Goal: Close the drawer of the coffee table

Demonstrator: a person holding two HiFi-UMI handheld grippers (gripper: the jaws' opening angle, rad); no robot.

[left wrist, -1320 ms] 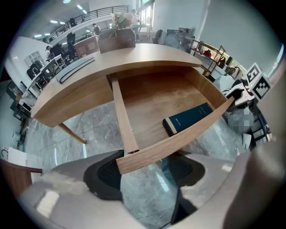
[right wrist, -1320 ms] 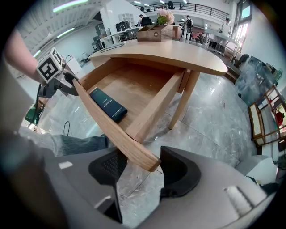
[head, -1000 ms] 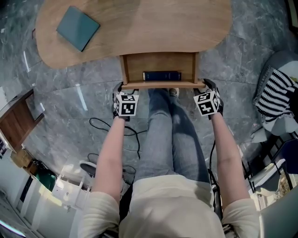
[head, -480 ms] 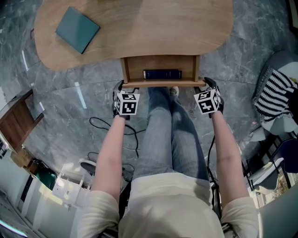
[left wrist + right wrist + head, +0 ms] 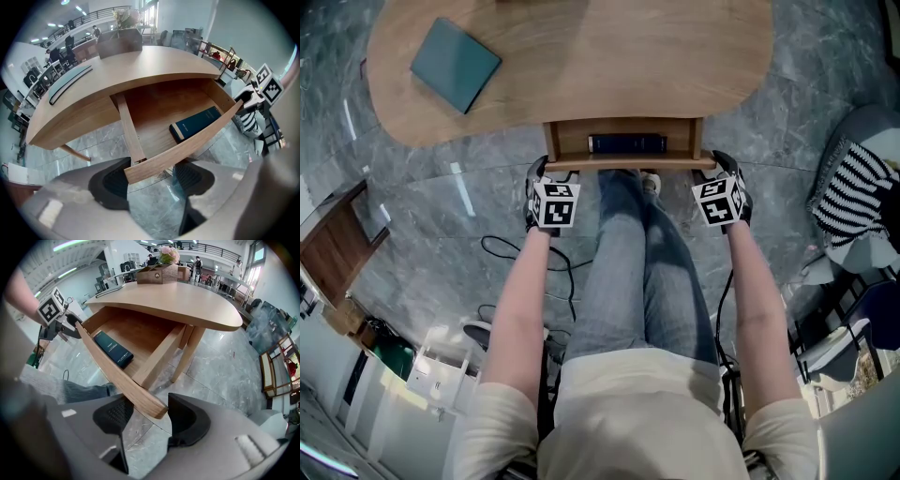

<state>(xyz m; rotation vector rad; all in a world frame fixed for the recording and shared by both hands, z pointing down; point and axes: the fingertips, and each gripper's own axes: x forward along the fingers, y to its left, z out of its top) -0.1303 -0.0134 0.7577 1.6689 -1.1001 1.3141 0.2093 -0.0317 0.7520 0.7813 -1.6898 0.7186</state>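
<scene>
One drawer (image 5: 623, 162) of the oval wooden coffee table (image 5: 600, 56) stands partly open under the tabletop, with a single dark blue book (image 5: 626, 143) inside. Two grippers flank its front panel. The left gripper (image 5: 150, 180) and the right gripper (image 5: 145, 416) each straddle one end, jaws apart and not clamped. One teal book (image 5: 456, 64) lies on the tabletop above a grey marble floor (image 5: 422, 216).
</scene>
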